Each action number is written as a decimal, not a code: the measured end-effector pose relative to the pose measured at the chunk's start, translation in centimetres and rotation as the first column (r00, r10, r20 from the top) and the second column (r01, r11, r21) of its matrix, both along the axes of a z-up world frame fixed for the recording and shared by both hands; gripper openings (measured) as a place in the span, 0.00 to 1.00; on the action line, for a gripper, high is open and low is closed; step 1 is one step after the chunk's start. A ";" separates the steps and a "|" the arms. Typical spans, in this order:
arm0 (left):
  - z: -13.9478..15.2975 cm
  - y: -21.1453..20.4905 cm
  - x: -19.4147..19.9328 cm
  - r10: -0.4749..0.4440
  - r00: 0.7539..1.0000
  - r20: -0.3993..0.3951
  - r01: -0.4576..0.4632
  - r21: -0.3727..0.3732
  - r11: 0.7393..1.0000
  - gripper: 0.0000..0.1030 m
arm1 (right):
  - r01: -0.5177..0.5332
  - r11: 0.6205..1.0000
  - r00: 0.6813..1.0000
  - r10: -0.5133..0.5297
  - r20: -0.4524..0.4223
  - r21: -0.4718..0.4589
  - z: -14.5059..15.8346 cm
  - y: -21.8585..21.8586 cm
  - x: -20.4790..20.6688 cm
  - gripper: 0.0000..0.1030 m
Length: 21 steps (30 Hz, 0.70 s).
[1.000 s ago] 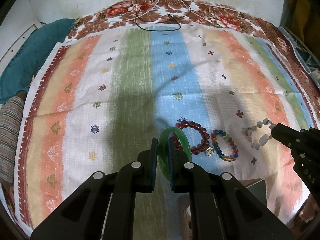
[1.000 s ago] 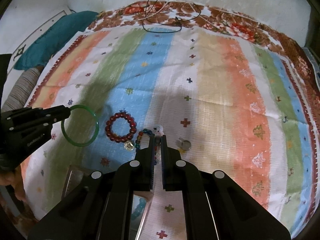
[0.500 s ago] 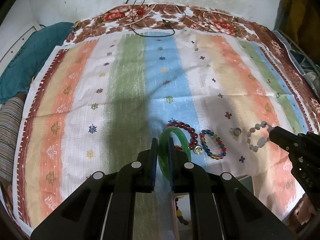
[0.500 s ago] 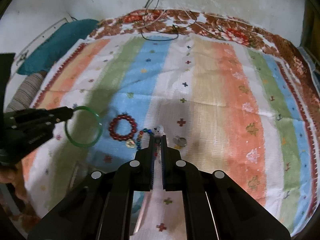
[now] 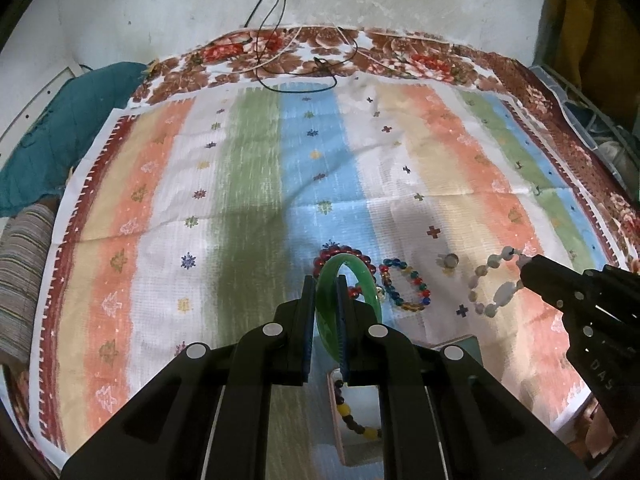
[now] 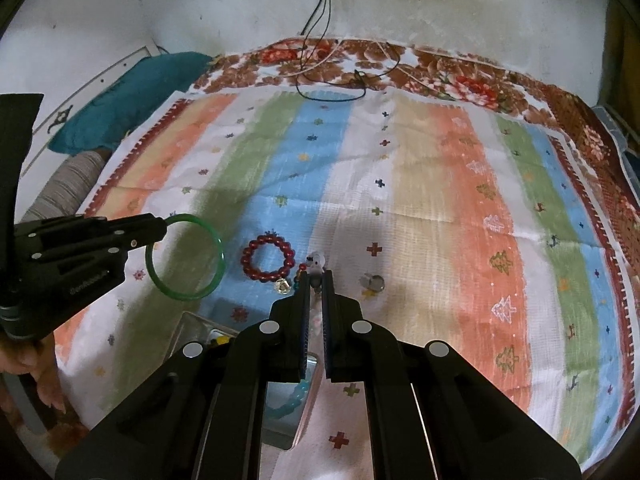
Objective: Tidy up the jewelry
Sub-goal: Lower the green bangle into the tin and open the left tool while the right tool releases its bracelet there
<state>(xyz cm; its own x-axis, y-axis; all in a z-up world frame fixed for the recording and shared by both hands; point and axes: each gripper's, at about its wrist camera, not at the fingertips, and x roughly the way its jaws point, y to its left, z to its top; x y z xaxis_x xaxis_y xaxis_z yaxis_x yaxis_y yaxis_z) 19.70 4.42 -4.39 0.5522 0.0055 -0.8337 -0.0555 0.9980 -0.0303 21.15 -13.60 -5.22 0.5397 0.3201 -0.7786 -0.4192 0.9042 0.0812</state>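
My left gripper (image 5: 325,280) is shut on a green bangle (image 5: 352,268) and holds it above the striped cloth; the bangle (image 6: 186,258) also shows at the left of the right wrist view. My right gripper (image 6: 316,274) is shut on a white bead bracelet (image 5: 494,284), which hangs from its tip; only a few beads (image 6: 316,260) show between its jaws. A dark red bead bracelet (image 6: 268,258) and a multicoloured bead bracelet (image 5: 404,284) lie on the cloth. A small silver ring (image 6: 374,282) lies to their right.
An open jewelry box (image 5: 464,344) with compartments sits near the cloth's front edge, under both grippers, and holds a yellow-and-dark bead strand (image 5: 352,416) and a turquoise bracelet (image 6: 292,400). A teal cushion (image 6: 132,96) lies far left. Wires (image 6: 332,76) trail at the back.
Both grippers have pulled back and risen with their bracelets held, so the cloth and the loose bracelets look farther away. The box has come more into view beneath them.
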 end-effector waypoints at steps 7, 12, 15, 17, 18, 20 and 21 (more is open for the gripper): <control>0.5 -0.3 -1.2 -0.008 1.000 0.012 0.008 -0.005 1.000 0.09 | -0.005 1.000 1.000 0.005 0.018 0.019 0.7 -0.3 -1.4 0.06; 0.9 -0.5 -2.0 -0.010 1.000 0.019 0.010 -0.026 1.000 0.09 | -0.009 1.000 1.000 0.008 0.026 0.024 0.9 -0.3 -2.2 0.06; 1.1 -0.5 -2.5 -0.009 1.000 0.020 0.010 -0.047 0.999 0.09 | -0.020 0.999 0.999 0.019 0.031 0.026 1.1 -0.2 -2.8 0.06; 1.2 -0.6 -2.9 -0.011 1.000 0.022 0.012 -0.050 0.999 0.09 | -0.026 0.999 0.999 0.025 0.037 0.031 1.3 -0.1 -3.3 0.06; 1.3 -0.7 -3.1 -0.012 1.000 0.023 0.013 -0.051 0.999 0.09 | -0.029 0.999 0.999 0.028 0.038 0.033 1.4 -0.1 -3.5 0.06; 1.3 -0.8 -3.4 -0.014 1.000 0.024 0.015 -0.052 0.999 0.09 | -0.034 0.999 0.999 0.032 0.039 0.037 1.4 -0.2 -3.9 0.06; 1.3 -0.9 -3.6 -0.015 1.000 0.024 0.016 -0.050 0.999 0.09 | -0.034 0.999 0.999 0.033 0.039 0.038 1.5 -0.3 -4.1 0.06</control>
<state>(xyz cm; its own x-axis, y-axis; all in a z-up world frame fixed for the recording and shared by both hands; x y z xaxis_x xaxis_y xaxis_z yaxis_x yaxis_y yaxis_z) 16.06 3.55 -3.08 0.5714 -0.0446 -0.8194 -0.0386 0.9960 -0.0811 17.05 -13.85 -3.77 0.5574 0.3682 -0.7442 -0.4526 0.8861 0.0994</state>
